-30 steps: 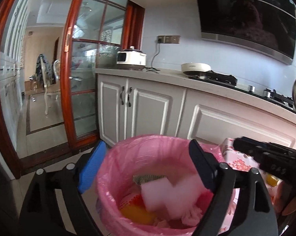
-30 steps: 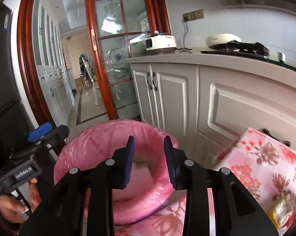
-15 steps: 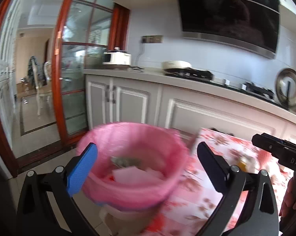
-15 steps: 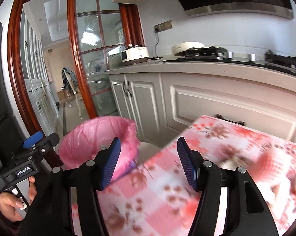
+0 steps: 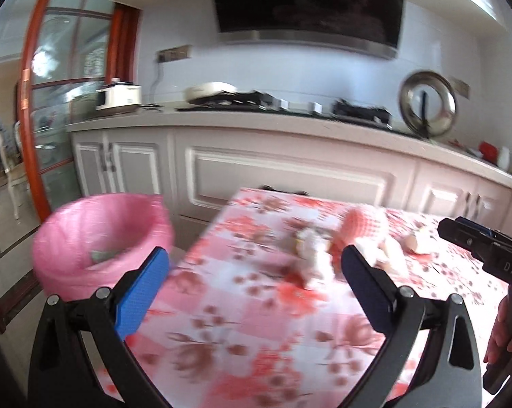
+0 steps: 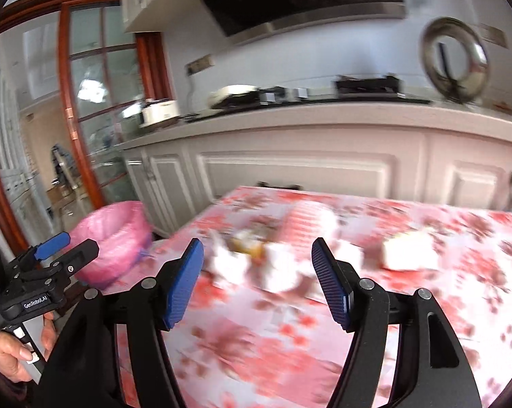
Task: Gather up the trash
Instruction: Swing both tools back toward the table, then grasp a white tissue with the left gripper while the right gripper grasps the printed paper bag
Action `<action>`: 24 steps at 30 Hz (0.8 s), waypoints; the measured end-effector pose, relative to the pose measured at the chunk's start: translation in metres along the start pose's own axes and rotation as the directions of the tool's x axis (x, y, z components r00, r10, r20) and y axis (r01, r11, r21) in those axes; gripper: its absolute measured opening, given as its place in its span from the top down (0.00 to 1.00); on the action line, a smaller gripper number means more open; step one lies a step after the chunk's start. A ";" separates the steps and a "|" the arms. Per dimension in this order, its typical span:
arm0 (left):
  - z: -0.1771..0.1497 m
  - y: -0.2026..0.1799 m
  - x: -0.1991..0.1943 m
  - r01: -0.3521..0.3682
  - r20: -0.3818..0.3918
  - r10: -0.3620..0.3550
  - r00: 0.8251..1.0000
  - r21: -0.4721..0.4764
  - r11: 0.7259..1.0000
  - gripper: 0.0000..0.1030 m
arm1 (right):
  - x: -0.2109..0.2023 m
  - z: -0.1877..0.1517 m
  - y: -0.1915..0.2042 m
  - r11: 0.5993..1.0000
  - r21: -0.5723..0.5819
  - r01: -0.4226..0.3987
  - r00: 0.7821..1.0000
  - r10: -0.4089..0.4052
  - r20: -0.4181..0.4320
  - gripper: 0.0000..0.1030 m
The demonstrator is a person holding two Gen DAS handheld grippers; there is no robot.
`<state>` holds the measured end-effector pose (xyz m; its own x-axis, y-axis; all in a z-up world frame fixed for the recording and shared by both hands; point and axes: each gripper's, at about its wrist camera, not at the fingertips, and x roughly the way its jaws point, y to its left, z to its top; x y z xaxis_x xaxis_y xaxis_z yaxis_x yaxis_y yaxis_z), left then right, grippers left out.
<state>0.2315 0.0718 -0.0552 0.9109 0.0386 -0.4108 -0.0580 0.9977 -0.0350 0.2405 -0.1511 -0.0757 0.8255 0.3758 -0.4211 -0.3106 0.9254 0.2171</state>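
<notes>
A bin lined with a pink bag (image 5: 103,238) stands on the floor left of the table; it also shows in the right wrist view (image 6: 115,238). Blurred trash lies on the floral tablecloth (image 5: 256,323): white crumpled pieces (image 5: 312,251), a pink-and-white foam net (image 5: 363,222), and in the right wrist view white scraps (image 6: 279,267) and a pale block (image 6: 408,251). My left gripper (image 5: 254,272) is open and empty, over the table's left part. My right gripper (image 6: 257,265) is open and empty, facing the white scraps.
White kitchen cabinets (image 5: 289,170) with a stove (image 5: 289,102) run behind the table. A glass door with a red frame (image 5: 35,102) is at the left. A round steel lid (image 5: 427,103) leans on the wall. The right gripper's body (image 5: 487,251) sits at the right edge.
Both grippers swung right, from over the pink bin to over the table. The right gripper's jaws opened from nearly shut to wide. The trash on the table came into view.
</notes>
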 end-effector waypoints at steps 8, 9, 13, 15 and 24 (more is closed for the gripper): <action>-0.009 -0.062 0.045 0.062 -0.052 -0.058 0.997 0.064 0.996 0.05 | 0.000 -0.018 -0.078 0.986 0.097 0.135 0.991 -0.132 -0.036 0.35; -0.008 -0.066 0.053 0.066 -0.059 -0.062 0.996 0.067 0.996 0.05 | 0.004 -0.018 -0.085 0.984 0.103 0.147 0.989 -0.143 -0.042 0.33; -0.007 -0.077 0.085 0.059 -0.096 -0.052 0.994 0.067 0.996 0.05 | 0.024 -0.021 -0.112 0.974 0.118 0.195 0.980 -0.187 -0.072 0.29; -0.006 -0.077 0.100 0.052 -0.111 -0.045 0.993 0.060 0.997 0.05 | 0.039 -0.021 -0.123 0.967 0.128 0.219 0.973 -0.207 -0.099 0.26; -0.015 -0.059 0.162 0.010 -0.239 -0.008 0.971 0.010 1.000 0.05 | 0.113 -0.013 -0.149 0.955 0.124 0.270 0.939 -0.232 -0.254 0.18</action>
<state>0.3762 0.0179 -0.1331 0.7872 0.0166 -0.6165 -0.0448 0.9985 -0.0303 0.3742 -0.2459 -0.1668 0.7276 0.1504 -0.6693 -0.0155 0.9790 0.2032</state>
